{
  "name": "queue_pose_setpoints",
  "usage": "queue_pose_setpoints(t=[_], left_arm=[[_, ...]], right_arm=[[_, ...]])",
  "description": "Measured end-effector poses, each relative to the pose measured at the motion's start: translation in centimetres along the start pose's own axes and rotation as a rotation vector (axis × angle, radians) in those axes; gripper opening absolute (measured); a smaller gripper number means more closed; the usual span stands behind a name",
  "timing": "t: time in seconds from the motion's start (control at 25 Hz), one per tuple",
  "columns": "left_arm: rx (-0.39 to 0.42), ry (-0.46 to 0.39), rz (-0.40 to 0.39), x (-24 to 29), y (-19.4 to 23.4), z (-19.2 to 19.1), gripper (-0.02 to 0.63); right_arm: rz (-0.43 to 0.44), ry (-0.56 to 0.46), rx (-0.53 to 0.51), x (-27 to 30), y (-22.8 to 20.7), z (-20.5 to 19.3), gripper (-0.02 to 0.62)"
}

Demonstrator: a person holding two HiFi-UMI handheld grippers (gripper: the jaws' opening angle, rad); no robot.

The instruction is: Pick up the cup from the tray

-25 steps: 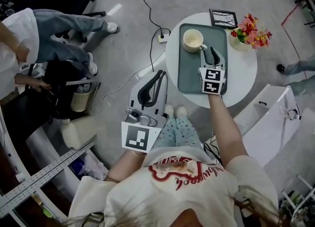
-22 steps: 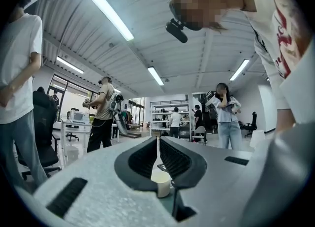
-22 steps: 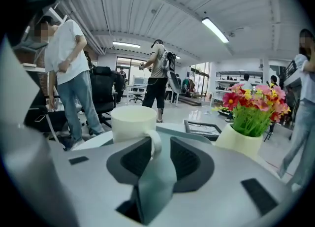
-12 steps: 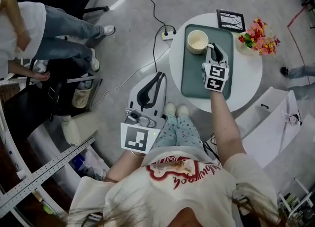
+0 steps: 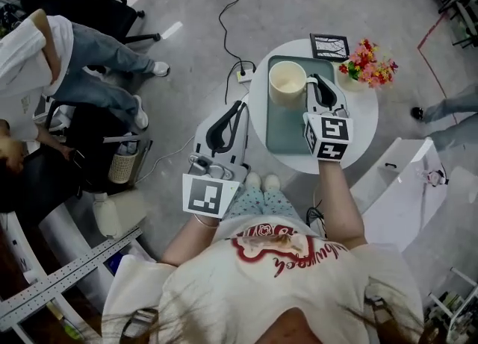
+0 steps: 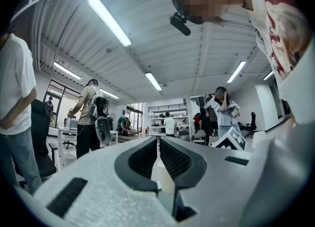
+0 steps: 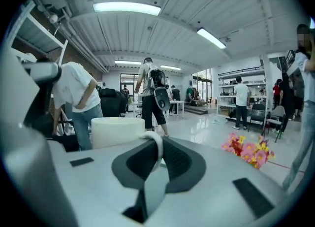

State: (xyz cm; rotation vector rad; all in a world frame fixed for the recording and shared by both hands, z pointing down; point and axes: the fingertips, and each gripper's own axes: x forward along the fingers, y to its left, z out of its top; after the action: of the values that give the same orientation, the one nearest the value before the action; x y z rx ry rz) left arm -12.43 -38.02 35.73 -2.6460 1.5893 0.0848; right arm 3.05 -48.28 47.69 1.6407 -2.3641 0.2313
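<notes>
Round white table (image 5: pixel 357 132) is standing ahead of me. A green tray (image 5: pixel 287 122) is lying on it, and both are showing clearly.

Left gripper (image 5: pixel 242 105) is hanging off the table's near left edge. I am seeing its jaws drawn together with nothing between them.

Right gripper (image 5: pixel 314 80) is reaching over the tray's right half, pointing away from me.

Picture frame (image 5: pixel 329 46) is lying at the table's far edge. Flowers (image 5: pixel 367 64) are sitting just right of it.

Cup (image 5: pixel 287 81), cream coloured, is showing upright over the tray's far left corner. I cannot tell whether its base is touching the tray.

Right jaws are closing, and they are pinching the cup's handle (image 7: pixel 156 145) between the pads.
</notes>
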Motion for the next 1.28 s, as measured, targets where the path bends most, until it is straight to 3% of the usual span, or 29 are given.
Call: queue_pose_setpoints(t=[0.2, 0.48, 1.12, 1.28], left_arm=[[0.041, -0.082, -0.013, 0.2, -0.3, 3.1, 0.026], [0.052, -0.093, -0.042, -0.2, -1.8, 4.7, 0.026], [0.08, -0.144, 0.004, -2.5, -5.2, 5.9, 0.026], [0.063, -0.147, 0.016, -5.2, -6.2, 6.3, 0.026]], right_arm=[[0.044, -0.079, -0.012, -4.7, 0.3, 7.0, 0.044], [0.057, -0.172, 0.003, -10.3, 0.7, 11.4, 0.043], [0.151, -0.296, 0.027, -15.6, 1.1, 13.1, 0.043], [0.161, -0.298, 0.029, -18.4, 2.2, 12.5, 0.043]])
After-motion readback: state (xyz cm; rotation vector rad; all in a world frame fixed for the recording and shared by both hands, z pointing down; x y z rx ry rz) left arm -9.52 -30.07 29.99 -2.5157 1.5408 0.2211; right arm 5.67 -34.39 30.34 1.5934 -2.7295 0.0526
